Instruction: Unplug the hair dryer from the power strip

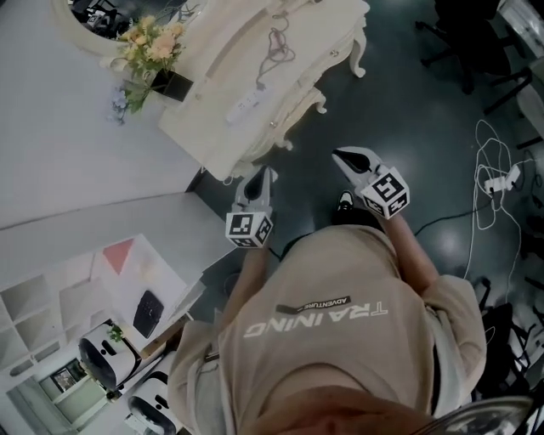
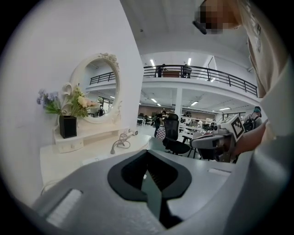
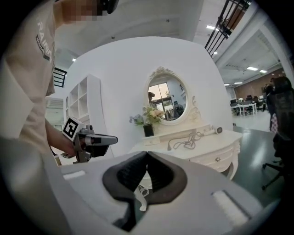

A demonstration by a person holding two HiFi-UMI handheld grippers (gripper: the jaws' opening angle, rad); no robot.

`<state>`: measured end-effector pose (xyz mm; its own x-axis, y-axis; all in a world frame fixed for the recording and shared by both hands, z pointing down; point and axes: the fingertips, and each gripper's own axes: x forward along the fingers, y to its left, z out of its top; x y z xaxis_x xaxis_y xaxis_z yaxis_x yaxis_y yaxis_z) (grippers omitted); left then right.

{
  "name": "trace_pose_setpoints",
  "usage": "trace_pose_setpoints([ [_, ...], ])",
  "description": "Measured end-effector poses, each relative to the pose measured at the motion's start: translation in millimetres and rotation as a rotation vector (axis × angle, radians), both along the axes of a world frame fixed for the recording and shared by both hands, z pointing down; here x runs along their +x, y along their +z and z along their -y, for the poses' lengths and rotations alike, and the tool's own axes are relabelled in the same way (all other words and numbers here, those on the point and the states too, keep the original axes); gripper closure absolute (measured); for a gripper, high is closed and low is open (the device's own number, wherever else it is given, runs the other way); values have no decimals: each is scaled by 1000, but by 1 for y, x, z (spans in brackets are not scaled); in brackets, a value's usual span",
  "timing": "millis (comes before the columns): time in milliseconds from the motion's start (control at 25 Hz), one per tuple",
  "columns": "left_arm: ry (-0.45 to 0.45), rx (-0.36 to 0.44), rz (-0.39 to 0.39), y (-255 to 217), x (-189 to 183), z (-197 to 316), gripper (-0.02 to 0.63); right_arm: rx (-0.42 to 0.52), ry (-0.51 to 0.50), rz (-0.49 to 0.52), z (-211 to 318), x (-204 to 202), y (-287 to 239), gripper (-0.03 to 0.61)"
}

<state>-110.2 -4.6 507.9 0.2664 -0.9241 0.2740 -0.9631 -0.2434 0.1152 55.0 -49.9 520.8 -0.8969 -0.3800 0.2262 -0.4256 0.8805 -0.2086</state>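
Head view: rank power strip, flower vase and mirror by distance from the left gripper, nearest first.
1. power strip: on the table, just ahead of the left gripper.
2. flower vase: at the table's back edge, further left.
3. mirror: against the wall, in the top-left corner.

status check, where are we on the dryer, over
Left tongs shut, empty; right tongs shut, empty. Hair dryer lying on vanity table, untouched, both tongs well short of it. Path looks open.
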Motion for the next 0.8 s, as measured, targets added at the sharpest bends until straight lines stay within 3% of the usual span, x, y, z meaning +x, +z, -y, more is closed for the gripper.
trace_pose_setpoints([
  [200,-34,7,89,-5,7,50,607,-23,-72,-4,55,1,11,575],
  [440,-76,-35,83,4,-5,71,607,-41,-141,-5,86,-23,18,575],
  [800,4,-68,62,37,-33,134,607,-53,-107,-52,135,-49,44,575],
])
